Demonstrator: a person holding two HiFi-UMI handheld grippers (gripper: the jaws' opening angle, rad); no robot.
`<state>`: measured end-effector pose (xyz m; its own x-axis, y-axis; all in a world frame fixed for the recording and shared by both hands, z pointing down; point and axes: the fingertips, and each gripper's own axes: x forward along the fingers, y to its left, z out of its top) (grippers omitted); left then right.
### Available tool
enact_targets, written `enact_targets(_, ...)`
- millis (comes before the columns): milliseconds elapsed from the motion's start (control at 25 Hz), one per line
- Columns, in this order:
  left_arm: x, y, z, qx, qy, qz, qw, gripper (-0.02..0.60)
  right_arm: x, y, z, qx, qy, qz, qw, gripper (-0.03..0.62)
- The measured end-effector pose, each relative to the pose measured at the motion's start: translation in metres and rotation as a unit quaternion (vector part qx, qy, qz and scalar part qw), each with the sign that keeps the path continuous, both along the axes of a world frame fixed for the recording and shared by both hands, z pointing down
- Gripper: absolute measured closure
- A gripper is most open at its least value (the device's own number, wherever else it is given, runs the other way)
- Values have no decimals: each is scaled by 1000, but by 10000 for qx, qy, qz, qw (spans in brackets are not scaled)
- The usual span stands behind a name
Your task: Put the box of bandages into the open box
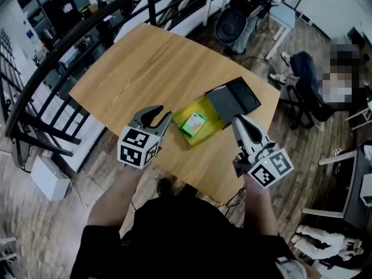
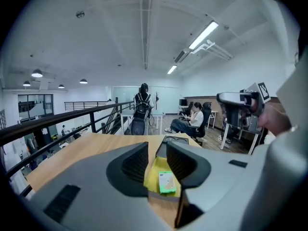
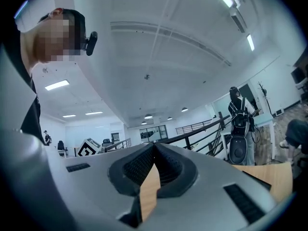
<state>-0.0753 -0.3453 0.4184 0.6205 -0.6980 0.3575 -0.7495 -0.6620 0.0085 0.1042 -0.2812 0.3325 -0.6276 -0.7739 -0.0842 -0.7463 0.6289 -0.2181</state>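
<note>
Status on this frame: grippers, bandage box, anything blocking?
Left gripper jaws apart, empty. Right gripper jaws together, empty. Box of bandages lying inside the open box. Nothing in the way.

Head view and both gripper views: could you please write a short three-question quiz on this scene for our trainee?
1. True or false: the box of bandages lies inside the open box.
2. The jaws of the right gripper are: A) wide apart; B) together; C) closed on the box of bandages.
3. What does the left gripper hold between its jaws?
Key: 1 true; 2 B; 3 nothing, its jaws stand apart and empty.
</note>
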Motion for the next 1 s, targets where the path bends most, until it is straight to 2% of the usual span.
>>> enact_targets(200,-13,11,-27,343,165,61,9993,473,-9,10,-13,238,104,8,9997,559)
enact_targets(400,-19,19,-48,613,446,29,9971,503,-3,15,-23,258,-271,47,9993,559)
enact_targets(560,-32,16,-63,874,596,-118,9943,520,0,8,-36,518,60,154,9985,559)
enact_targets(640,-37,8,-64,931,613,-173,9936,523,3,-2,-45,692,183,249,9971,559)
enact_targets(760,-45,-1,-69,1028,694,-302,9918,528,9,-11,-56,812,92,475,9955,559)
enact_targets(880,-54,-4,-74,1144,785,-474,9892,534,11,-13,-56,804,-52,703,9943,559)
enact_targets(1000,-60,-3,-71,1103,859,-574,9885,540,8,-8,-48,719,-46,724,9948,559)
